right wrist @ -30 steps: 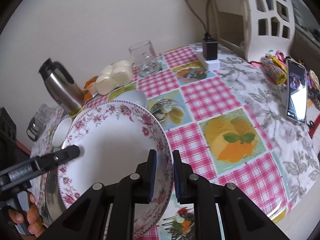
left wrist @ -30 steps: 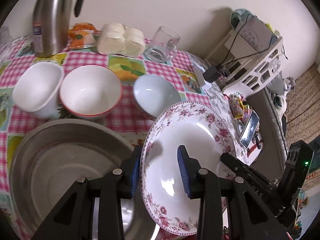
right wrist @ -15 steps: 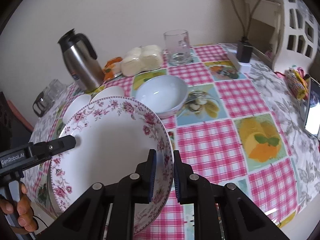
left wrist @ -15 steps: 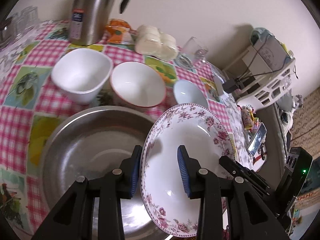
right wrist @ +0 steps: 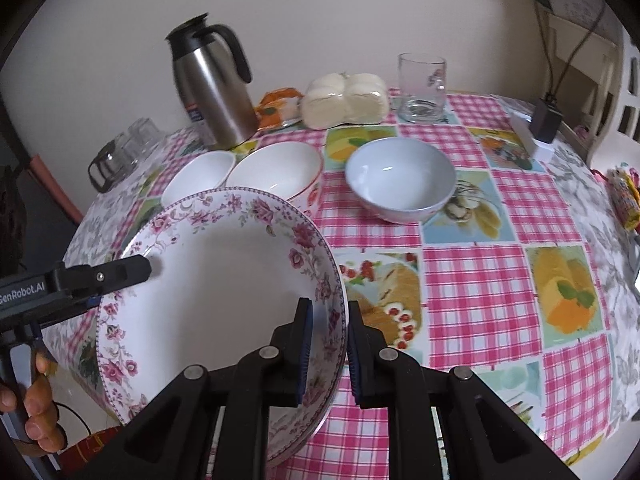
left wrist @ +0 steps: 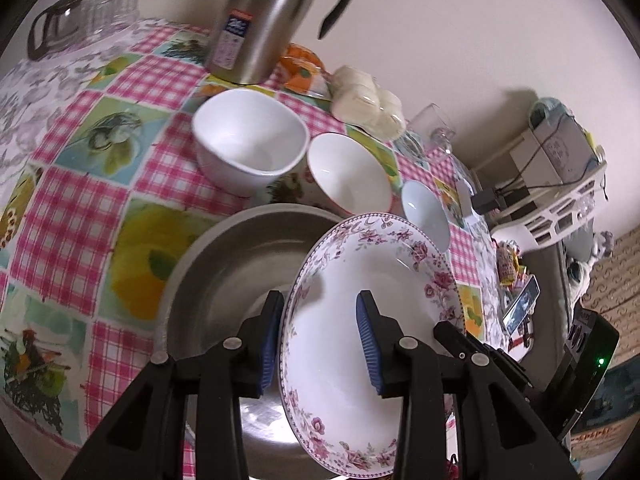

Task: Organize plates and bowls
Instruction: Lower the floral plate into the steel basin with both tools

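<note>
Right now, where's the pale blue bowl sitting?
In the right wrist view the pale blue bowl stands on the checked tablecloth at centre, right of the red-rimmed bowl and in front of the glass mug.

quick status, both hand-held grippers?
Left hand-held gripper: closed on the floral plate rim.
Right hand-held gripper: closed on the opposite rim.

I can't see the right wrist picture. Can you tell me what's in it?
The right tongs pinch the rim of a flowered plate held above a checked tablecloth; the left tongs hold its other side. Behind it sit three white bowls, a steel jug and a glass.
</note>
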The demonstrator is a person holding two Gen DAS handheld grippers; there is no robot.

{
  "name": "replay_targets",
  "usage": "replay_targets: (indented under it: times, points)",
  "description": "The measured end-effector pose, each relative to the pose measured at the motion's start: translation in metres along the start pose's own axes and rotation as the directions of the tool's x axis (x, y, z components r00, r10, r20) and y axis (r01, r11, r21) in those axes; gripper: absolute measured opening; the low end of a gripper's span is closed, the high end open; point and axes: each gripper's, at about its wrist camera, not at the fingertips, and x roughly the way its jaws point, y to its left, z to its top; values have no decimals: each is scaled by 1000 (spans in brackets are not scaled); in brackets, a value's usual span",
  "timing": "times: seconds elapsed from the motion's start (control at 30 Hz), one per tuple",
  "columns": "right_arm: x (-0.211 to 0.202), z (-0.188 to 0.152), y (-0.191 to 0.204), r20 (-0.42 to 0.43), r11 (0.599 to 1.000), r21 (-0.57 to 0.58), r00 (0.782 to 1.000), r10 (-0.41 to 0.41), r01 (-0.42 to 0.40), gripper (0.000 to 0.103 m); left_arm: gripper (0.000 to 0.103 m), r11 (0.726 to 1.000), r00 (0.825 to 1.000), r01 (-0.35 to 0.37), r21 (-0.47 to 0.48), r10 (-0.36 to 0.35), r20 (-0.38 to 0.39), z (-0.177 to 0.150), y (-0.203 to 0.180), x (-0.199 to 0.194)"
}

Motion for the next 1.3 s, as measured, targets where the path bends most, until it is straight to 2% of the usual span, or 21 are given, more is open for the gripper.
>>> replay_targets:
  times: [0.23, 0.77, 0.97, 1.3]
  points:
    - [8, -1, 19, -23, 999, -51, 1000, 8, -9, 18, 38, 998, 999, -31, -49, 31, -6, 1, 16, -2]
    - [49, -12, 29, -153, 991, -132, 987, -53, 32, 20, 39, 989, 985, -127, -78, 116, -131, -6, 33, 32]
    - [56, -16, 36, -155, 979, -190, 983, -100, 70, 20, 40, 986, 980, -149, -72, 138, -144, -6, 32, 39]
    - [58, -15, 38, -145, 973, -216, 983, -111, 77, 23, 42, 977, 967, -211, -40, 203, -151, -4, 24, 47]
